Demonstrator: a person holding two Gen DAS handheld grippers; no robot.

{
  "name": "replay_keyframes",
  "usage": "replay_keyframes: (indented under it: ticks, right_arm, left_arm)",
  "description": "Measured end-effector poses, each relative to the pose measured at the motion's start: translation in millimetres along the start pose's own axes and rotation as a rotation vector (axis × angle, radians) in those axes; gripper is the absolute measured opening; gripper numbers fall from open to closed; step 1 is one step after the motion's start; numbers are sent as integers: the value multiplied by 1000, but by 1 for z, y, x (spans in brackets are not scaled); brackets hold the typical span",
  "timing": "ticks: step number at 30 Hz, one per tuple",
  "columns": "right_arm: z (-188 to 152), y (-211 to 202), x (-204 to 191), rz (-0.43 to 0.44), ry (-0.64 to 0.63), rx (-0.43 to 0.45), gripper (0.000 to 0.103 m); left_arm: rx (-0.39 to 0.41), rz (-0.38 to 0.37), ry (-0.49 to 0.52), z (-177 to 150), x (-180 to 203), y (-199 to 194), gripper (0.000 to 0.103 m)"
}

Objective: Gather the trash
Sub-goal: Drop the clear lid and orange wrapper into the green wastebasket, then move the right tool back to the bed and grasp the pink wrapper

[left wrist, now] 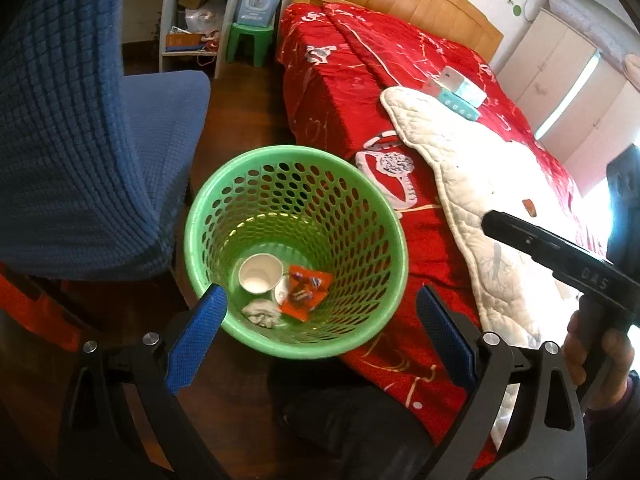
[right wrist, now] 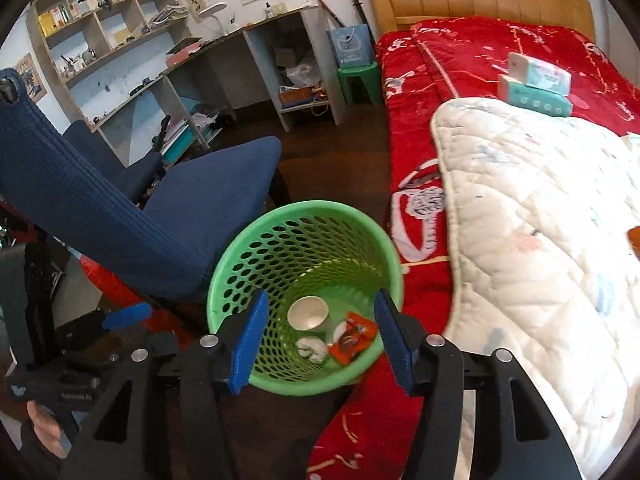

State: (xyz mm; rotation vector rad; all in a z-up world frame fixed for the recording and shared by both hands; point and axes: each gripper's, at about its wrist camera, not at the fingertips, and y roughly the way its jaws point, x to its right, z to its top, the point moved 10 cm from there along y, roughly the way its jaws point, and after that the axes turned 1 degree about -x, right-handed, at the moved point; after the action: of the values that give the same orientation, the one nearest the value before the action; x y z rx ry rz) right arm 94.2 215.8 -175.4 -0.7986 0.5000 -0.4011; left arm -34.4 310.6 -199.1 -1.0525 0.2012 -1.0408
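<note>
Right wrist view looks down into the round green perforated plastic wastebasket [right wrist: 304, 264], which stands upright on the dark wooden floor [right wrist: 344, 152], mouth up, touching the bed's red blanket [right wrist: 472, 52]. Inside lie a white paper cup [right wrist: 308, 313] on its side, mouth toward the camera, a crumpled white tissue [right wrist: 312, 349] and an orange wrapper [right wrist: 354, 338]. The right tool [right wrist: 320, 344] hangs above, jaws partly apart and empty. The left tool [left wrist: 320, 336] is wide open, holding nothing.

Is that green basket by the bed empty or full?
Neither: the green basket holds little. A paper cup, orange wrapper and crumpled tissue lie at its bottom.
</note>
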Motion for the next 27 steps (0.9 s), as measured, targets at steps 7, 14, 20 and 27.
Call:
replay_keyframes:
  ticks: [7, 14, 20, 27]
  right_arm:
    - [-11, -47, 56, -74, 73, 59, 73]
    - [-29, -98, 125, -191, 162, 104, 82]
    - [-48, -145, 187, -299, 253, 147, 84]
    - [-78, -201, 269, -420, 406, 174, 84]
  left_arm:
    - [-5, -26, 49, 3, 29, 3, 94]
    - [-20, -63, 111, 1, 70, 12, 94]
    - [-41, -93, 170, -3, 105, 21, 94]
    - [-59, -125, 234, -7, 144, 29, 94]
